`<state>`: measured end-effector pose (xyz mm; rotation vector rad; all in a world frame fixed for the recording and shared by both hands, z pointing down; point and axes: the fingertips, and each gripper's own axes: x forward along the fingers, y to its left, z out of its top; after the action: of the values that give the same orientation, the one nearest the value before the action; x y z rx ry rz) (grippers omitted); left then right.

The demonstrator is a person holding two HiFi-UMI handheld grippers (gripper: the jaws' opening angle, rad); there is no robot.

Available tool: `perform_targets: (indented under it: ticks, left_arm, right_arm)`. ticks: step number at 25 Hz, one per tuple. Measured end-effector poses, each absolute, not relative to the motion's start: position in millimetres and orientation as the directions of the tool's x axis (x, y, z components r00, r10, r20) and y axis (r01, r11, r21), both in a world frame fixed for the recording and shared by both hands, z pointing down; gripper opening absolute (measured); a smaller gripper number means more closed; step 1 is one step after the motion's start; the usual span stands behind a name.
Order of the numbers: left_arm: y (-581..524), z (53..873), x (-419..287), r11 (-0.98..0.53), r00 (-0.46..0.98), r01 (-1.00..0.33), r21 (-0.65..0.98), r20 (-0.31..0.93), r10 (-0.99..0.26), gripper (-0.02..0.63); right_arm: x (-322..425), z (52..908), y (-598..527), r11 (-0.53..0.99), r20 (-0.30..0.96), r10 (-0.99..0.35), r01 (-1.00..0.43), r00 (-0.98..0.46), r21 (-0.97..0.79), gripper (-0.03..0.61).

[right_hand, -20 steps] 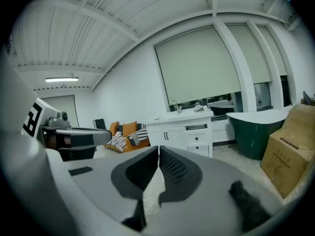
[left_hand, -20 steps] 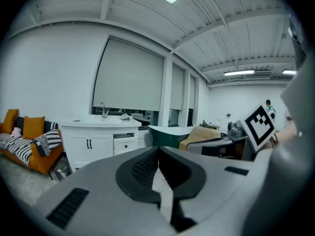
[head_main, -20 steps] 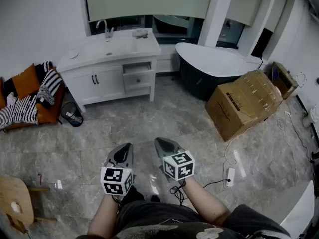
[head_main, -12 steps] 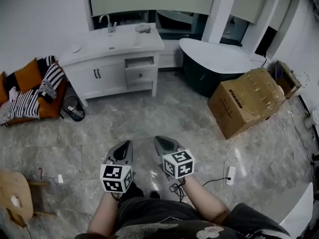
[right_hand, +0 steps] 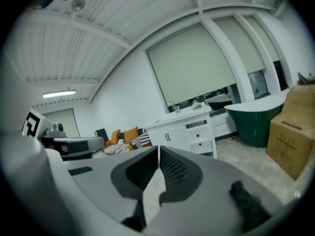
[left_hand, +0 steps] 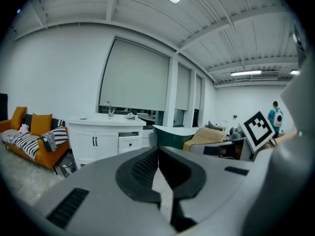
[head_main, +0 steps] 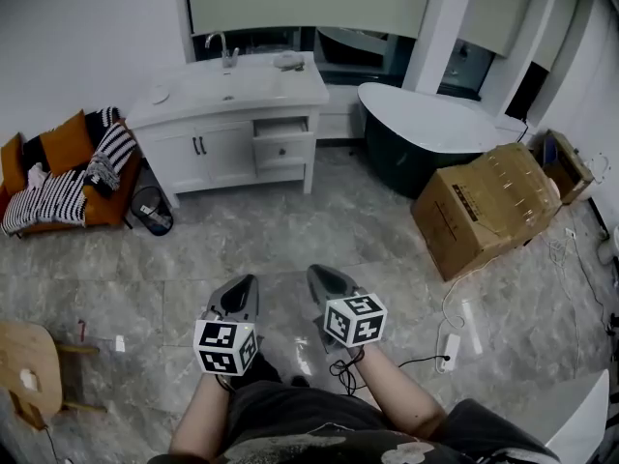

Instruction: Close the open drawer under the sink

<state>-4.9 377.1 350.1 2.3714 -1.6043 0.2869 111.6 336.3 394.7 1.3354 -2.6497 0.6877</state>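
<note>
The main risk is the walk in; the drawer [head_main: 283, 130] lies well ahead of both sets of fingers, far across the floor, so we judge the approach has barely begun. A cable [head_main: 418, 360] and a power strip [head_main: 450, 343] lie near the right gripper [head_main: 317, 278], off to its right; a careless step that way could snag a foot. A box [head_main: 484, 206] and a tub [head_main: 426, 124] stand ahead and right of the fingers, so drifting right narrows the path. At the cabinet [head_main: 218, 158], a push off centre could rack the drawer on its runners; a hard shove could slam it and bounce it back; narrow tips could slip off the smooth front.

Both pairs of fingers are pressed together with nothing between them; the left gripper [head_main: 244, 288] sits just beside the right, both aimed ahead and a little down.

The drawer is white, the upper one at the cabinet's right end, below the counter and right of the sink [head_main: 230, 87]; it stands out slightly, a dark gap showing along its top; from the left gripper view it sits just above the fingertips.
</note>
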Motion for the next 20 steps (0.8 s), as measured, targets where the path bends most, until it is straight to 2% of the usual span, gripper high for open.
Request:
perform_targets:
  ticks: [3, 20]
  left_arm:
    - [376.8, 353.7, -6.9, -0.337, 0.353, -0.935, 0.107, 0.319, -0.879, 0.015]
    - [306.3, 378.3, -20.3, -0.334, 0.38, -0.924, 0.187, 0.336, -0.862, 0.015]
  right_arm:
    - [117.9, 403.5, 330.9, 0.467, 0.297, -0.74, -0.779, -0.603, -0.419, 0.031]
    - [118.3, 429.1, 274.6, 0.456, 0.372, -0.737, -0.821, -0.565, -0.343, 0.031]
